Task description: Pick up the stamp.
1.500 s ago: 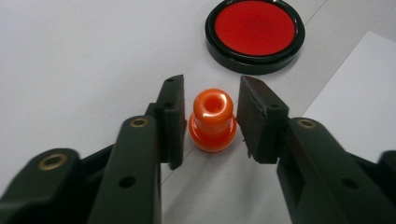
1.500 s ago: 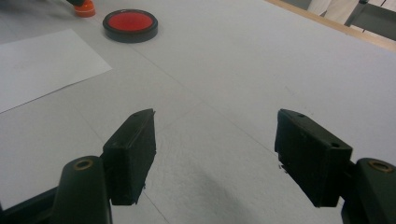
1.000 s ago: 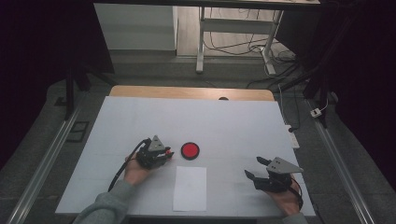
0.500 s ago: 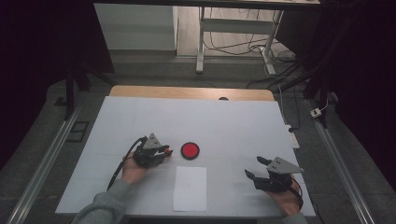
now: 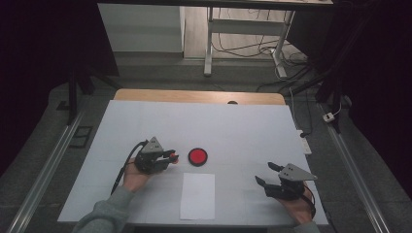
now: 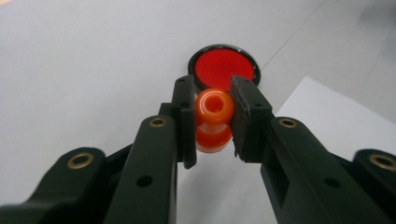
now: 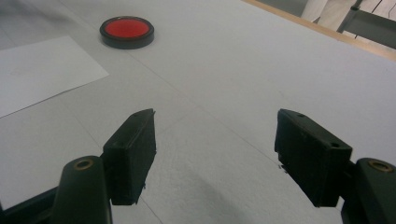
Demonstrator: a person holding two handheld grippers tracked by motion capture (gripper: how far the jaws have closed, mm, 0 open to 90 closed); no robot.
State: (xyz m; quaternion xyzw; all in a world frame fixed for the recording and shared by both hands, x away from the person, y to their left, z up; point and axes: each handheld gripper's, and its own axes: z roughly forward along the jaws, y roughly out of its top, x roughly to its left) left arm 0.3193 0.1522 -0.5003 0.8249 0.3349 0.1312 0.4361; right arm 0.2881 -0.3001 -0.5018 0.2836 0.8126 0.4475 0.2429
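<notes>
item: orange bead piece [image 6: 213, 120], glossy translucent plastic, two rounded lobes stacked one above the other, a round hole in the upper end. clamped between the two black pads of the left gripper [image 6: 212, 119], held above the table just short of the red disc [image 6: 223, 65]; in the high view it shows as a small orange spot at the jaw tips [image 5: 171, 156].

red disc: flat, round, matte red face set in a shiny black rim, lying on the table [image 5: 233, 131] just beside the left gripper's tips.

paper sheet [image 5: 197, 195]: plain white rectangle, flat, near the table's front edge, between the two hands.

table: smooth pale surface with faint seam lines, wooden strip along the far edge.

right gripper [image 7: 212, 156]: matte black jaws standing wide apart, nothing between them, well apart from the disc.
</notes>
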